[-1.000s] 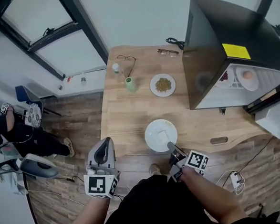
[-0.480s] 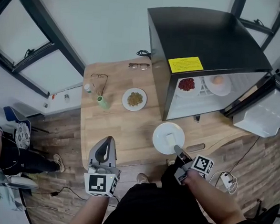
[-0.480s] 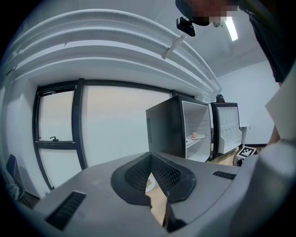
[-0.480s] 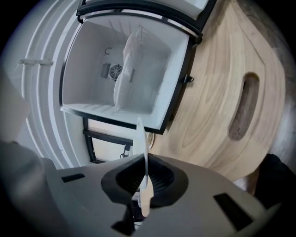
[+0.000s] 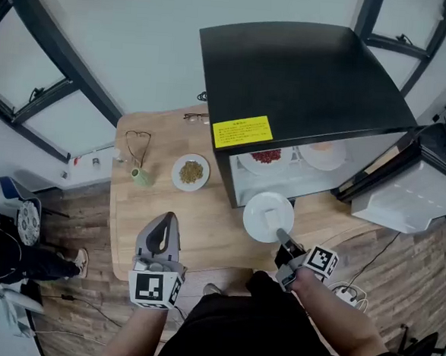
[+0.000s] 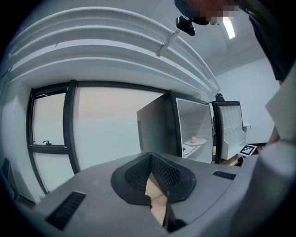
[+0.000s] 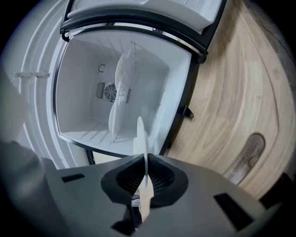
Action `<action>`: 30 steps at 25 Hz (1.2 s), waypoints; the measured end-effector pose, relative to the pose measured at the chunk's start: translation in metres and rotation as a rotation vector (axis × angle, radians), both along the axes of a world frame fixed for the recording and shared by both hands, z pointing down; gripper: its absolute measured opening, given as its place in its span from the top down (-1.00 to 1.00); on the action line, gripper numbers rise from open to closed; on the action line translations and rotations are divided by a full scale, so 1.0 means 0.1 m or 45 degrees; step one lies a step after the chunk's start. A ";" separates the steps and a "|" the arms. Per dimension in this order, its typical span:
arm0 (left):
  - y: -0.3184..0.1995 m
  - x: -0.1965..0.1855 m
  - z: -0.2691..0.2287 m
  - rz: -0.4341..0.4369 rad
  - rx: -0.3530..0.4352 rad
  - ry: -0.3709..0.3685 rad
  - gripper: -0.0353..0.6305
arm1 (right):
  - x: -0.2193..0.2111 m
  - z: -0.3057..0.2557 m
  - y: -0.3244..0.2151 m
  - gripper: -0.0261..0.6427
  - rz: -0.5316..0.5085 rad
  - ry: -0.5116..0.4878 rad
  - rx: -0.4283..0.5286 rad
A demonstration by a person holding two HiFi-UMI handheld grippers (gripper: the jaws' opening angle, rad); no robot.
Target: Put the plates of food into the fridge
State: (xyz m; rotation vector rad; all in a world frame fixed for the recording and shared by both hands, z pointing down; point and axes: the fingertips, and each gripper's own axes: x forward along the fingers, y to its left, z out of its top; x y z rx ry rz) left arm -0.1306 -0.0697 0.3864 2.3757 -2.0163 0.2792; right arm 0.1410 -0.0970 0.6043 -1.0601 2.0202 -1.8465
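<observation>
A white plate (image 5: 268, 217) with a pale block of food on it hangs just before the open black fridge (image 5: 305, 88). My right gripper (image 5: 282, 237) is shut on its near rim. In the right gripper view the plate (image 7: 141, 136) shows edge-on between the jaws, with the white fridge interior (image 7: 88, 69) behind it. Two plates stand on the fridge shelf: one with red food (image 5: 266, 157), one with an orange item (image 5: 324, 154). Another plate of greenish food (image 5: 191, 172) is on the wooden table (image 5: 205, 218). My left gripper (image 5: 168, 221) is shut and empty at the table's near edge.
The fridge door (image 5: 413, 187) hangs open to the right. A green cup (image 5: 141, 177) and two pairs of glasses (image 5: 138, 141) lie on the table's left and far side. A slot-shaped cutout (image 7: 247, 155) is in the tabletop near the fridge.
The right gripper has carried the white plate from the table's front edge up to the fridge opening. The head view has swung toward the fridge. The left gripper keeps its place.
</observation>
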 end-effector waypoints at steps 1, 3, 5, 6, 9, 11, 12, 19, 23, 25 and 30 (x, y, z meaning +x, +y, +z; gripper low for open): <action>-0.06 0.04 -0.02 -0.004 0.006 -0.001 0.88 | 0.03 -0.02 -0.07 0.83 -0.008 -0.005 0.007; -0.18 0.12 -0.04 -0.014 0.016 -0.001 0.88 | 0.07 -0.05 -0.20 0.83 -0.021 -0.022 0.016; -0.29 0.18 -0.06 -0.024 0.022 -0.001 0.88 | 0.09 -0.07 -0.31 0.83 -0.032 -0.049 0.019; -0.33 0.21 -0.06 -0.029 0.022 -0.003 0.88 | 0.10 -0.07 -0.36 0.83 -0.038 -0.056 0.017; -0.42 0.28 -0.07 -0.045 0.023 -0.007 0.88 | 0.14 -0.03 -0.49 0.83 -0.060 -0.056 0.005; -0.46 0.31 -0.05 -0.060 0.020 -0.010 0.88 | 0.14 0.00 -0.55 0.83 -0.077 -0.052 -0.006; -0.47 0.31 -0.04 -0.068 0.015 -0.012 0.88 | 0.14 0.03 -0.58 0.83 -0.084 -0.052 -0.011; -0.51 0.25 0.02 -0.129 -0.021 -0.028 0.88 | 0.05 0.14 -0.83 0.83 -0.113 -0.056 -0.044; -0.53 0.18 0.10 -0.161 -0.054 -0.033 0.88 | -0.01 0.23 -0.97 0.83 -0.128 -0.020 -0.055; -0.53 0.16 0.13 -0.170 -0.066 -0.030 0.88 | -0.06 0.26 -1.05 0.83 -0.137 -0.011 -0.046; -0.51 0.10 0.15 -0.168 -0.084 -0.037 0.88 | -0.13 0.36 -1.15 0.83 -0.105 0.018 -0.090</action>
